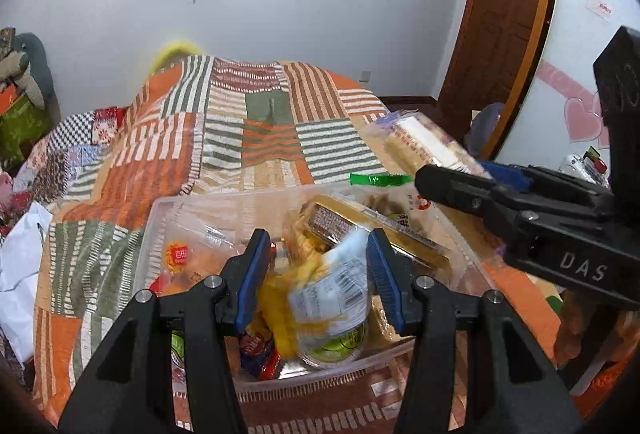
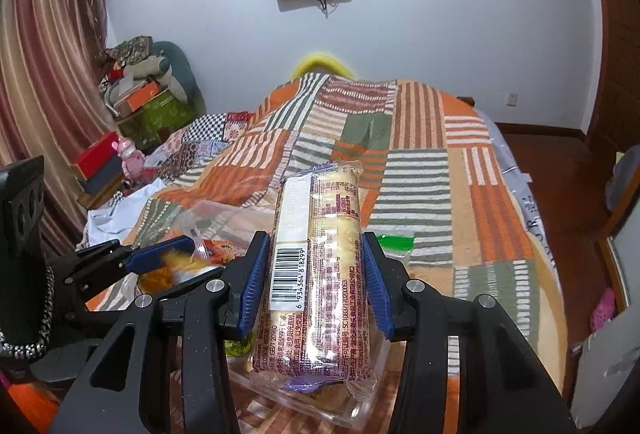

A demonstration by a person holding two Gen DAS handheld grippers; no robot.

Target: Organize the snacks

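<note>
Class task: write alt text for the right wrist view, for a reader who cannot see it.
The right hand-held gripper clamps a long clear cracker packet with a barcode, above a patchwork bedspread. At lower left, the left hand-held gripper reaches over a clear plastic bin of snacks.

Even indoor light; fisheye-bent edges; slight blur

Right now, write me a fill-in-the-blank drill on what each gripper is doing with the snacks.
1. The right gripper is shut on the cracker pack, whose white strip carries a printed ____.
2. The left gripper hangs open over the clear plastic ____, above a blurred yellow snack bag.
3. The bin rests on a bed covered by a striped patchwork ____.
4. On the wall behind the bed hangs a dark ____.

Missing words: barcode; bin; quilt; screen
</note>
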